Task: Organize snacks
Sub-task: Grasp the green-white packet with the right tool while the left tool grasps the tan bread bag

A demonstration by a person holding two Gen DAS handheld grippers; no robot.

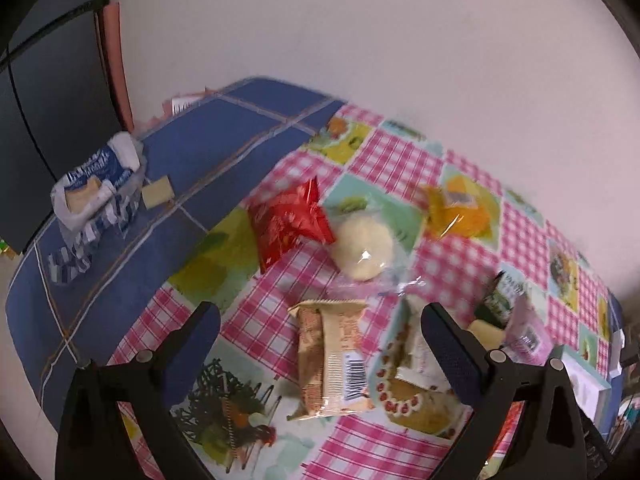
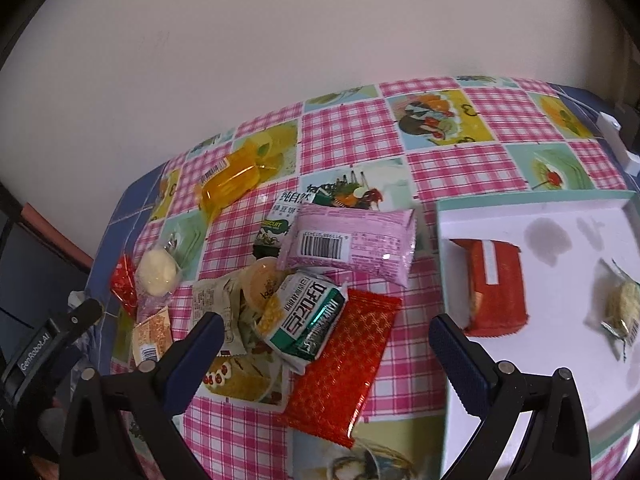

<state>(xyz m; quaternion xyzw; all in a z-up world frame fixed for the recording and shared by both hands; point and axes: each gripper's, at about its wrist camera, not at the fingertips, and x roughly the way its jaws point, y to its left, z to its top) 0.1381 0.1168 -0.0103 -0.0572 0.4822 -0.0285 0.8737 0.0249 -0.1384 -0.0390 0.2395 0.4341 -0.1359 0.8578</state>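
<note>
You're hovering L gripper point(image 1: 320, 320), wide open, empty, over beige wafer pack point(image 1: 332, 356) near centre. R gripper point(image 2: 326, 332) also gaping, empty; tray point(image 2: 520, 216) right. Center pack btwn fingers before squeezing.

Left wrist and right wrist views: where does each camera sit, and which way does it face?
Left wrist: on the left hand-held gripper, looking down its open fingers at a beige barcoded wafer packet.
Right wrist: on the right hand-held gripper, open, above the snack pile and white tray; the left gripper shows at its left edge.
Shared: the yellow packet and pink packet.
</note>
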